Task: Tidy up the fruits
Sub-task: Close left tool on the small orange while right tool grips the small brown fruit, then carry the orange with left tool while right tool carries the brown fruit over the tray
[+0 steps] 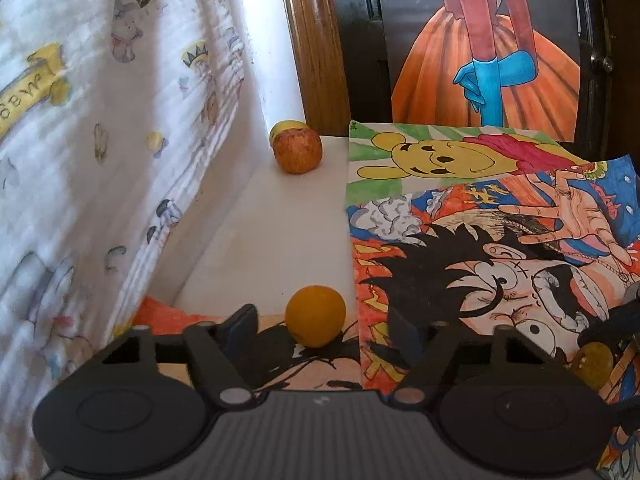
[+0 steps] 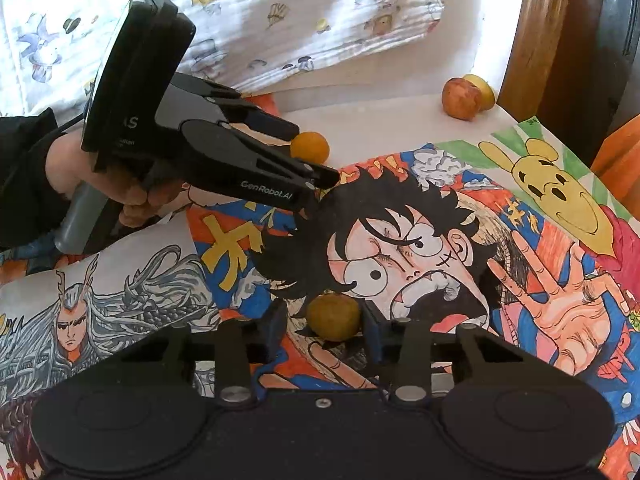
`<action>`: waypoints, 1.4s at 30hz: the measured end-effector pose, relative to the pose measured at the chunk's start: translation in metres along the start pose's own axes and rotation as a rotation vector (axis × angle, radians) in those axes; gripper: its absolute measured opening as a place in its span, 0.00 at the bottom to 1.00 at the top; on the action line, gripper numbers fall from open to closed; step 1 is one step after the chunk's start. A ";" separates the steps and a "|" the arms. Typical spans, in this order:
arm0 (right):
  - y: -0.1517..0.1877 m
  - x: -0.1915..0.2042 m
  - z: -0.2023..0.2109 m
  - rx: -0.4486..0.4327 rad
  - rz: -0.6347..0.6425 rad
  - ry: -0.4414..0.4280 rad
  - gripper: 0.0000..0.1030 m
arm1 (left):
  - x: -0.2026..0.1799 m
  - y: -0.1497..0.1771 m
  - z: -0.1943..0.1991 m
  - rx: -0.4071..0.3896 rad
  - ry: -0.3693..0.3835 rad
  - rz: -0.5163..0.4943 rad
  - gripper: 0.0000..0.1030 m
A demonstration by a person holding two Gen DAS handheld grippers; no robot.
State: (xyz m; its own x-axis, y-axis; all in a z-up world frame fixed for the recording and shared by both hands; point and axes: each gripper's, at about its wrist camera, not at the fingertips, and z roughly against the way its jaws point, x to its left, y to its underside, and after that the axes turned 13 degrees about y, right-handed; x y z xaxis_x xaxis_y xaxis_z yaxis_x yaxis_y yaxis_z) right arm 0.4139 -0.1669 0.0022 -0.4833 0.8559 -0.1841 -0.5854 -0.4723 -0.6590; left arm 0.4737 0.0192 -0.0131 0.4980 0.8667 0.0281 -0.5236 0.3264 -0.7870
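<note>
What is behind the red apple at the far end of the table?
Behind the red apple sits a yellow fruit, touching it or nearly. Only its top shows; the apple covers the rest, so its kind cannot be told.

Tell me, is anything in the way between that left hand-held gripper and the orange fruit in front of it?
Nothing visible. The orange fruit sits in the gap of the left hand-held gripper, whose fingers stand clear on either side of it. Only flat drawings lie underneath.

yellow fruit (image 1: 289, 125) half-hidden behind apple (image 1: 298, 151)
</note>
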 end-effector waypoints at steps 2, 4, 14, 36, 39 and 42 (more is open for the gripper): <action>0.000 0.000 0.000 0.000 -0.004 -0.002 0.35 | -0.001 0.000 -0.001 0.004 0.004 -0.009 0.61; 0.000 -0.001 -0.001 0.000 -0.010 -0.002 0.33 | -0.004 -0.001 -0.002 0.005 0.007 -0.022 0.53; 0.000 -0.001 -0.002 -0.003 -0.023 -0.001 0.31 | -0.013 0.001 0.001 0.000 -0.034 -0.070 0.35; 0.005 -0.006 0.024 -0.083 -0.069 0.001 0.31 | -0.048 0.023 0.050 0.032 0.062 -0.051 0.34; 0.008 -0.007 0.033 -0.091 -0.073 0.007 0.31 | -0.056 0.027 0.058 0.033 0.080 -0.047 0.34; 0.010 -0.009 0.044 -0.102 -0.084 0.014 0.31 | -0.063 0.029 0.066 0.033 0.091 -0.032 0.34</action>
State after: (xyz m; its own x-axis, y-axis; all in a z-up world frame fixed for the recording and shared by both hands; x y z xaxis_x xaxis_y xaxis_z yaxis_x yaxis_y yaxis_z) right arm 0.3833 -0.1887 0.0293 -0.4258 0.8947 -0.1350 -0.5536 -0.3756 -0.7433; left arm 0.3819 -0.0012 0.0031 0.5750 0.8181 -0.0043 -0.5281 0.3671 -0.7658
